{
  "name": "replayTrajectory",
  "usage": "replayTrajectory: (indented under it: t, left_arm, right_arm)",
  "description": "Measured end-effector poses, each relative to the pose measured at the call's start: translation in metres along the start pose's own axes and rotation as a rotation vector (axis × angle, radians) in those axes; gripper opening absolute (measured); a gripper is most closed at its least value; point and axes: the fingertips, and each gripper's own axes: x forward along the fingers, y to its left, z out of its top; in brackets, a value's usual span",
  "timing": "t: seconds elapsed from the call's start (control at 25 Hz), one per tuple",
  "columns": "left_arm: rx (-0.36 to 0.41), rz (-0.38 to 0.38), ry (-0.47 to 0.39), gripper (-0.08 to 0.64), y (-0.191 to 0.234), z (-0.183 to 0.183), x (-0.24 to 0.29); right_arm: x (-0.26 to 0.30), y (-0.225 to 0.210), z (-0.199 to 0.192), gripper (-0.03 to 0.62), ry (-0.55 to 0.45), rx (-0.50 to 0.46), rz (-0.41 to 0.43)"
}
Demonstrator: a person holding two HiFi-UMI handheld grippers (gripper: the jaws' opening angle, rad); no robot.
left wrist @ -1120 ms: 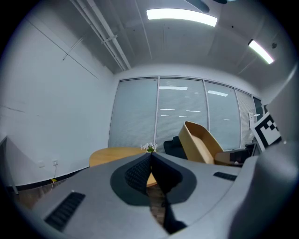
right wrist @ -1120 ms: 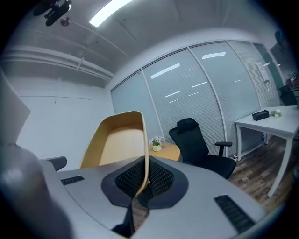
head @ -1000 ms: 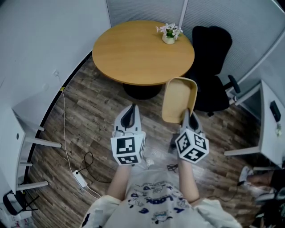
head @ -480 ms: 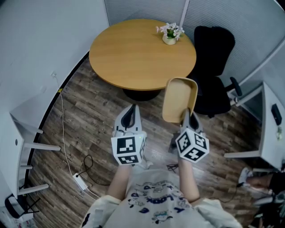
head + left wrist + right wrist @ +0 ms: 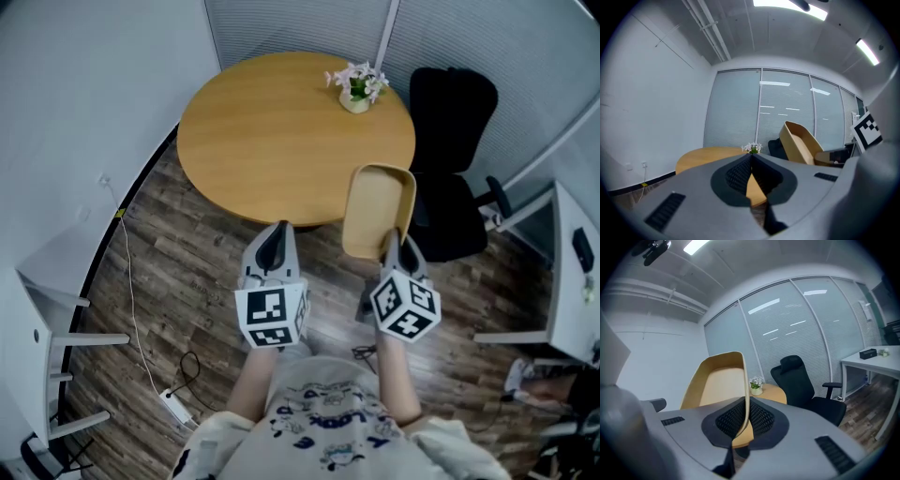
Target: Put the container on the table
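Observation:
A shallow tan wooden container (image 5: 377, 210) hangs in the air over the near right edge of the round wooden table (image 5: 281, 131). My right gripper (image 5: 398, 246) is shut on its near rim, and the container (image 5: 717, 385) fills the left of the right gripper view, tilted up. To its left my left gripper (image 5: 275, 244) is shut with nothing in it, pointing at the table's near edge. From the left gripper view the container (image 5: 800, 142) shows at the right, with the table (image 5: 705, 155) ahead.
A small pot of pale flowers (image 5: 355, 82) stands at the table's far right. A black office chair (image 5: 450, 159) is right of the table. White desks (image 5: 572, 272) flank the room, and a power strip with cables (image 5: 173, 405) lies on the wood floor.
The table has come nearer and lower in the head view as the person steps toward it. Both grippers and the container keep their places.

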Motion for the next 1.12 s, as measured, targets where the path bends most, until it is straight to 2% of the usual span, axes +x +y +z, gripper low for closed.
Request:
replayTrajectory:
  t: [0.52,1.12]
  left_arm:
    - [0.025,-0.078,0.006,0.003,0.046,0.031,0.116]
    - [0.004,-0.095,0.061,0.003,0.065,0.020,0.180]
  right_arm:
    - [0.112,0.028,0.024,0.012,-0.012,0.014,-0.062]
    - [0.168,0.023,0.018,0.012,0.039,0.013,-0.111]
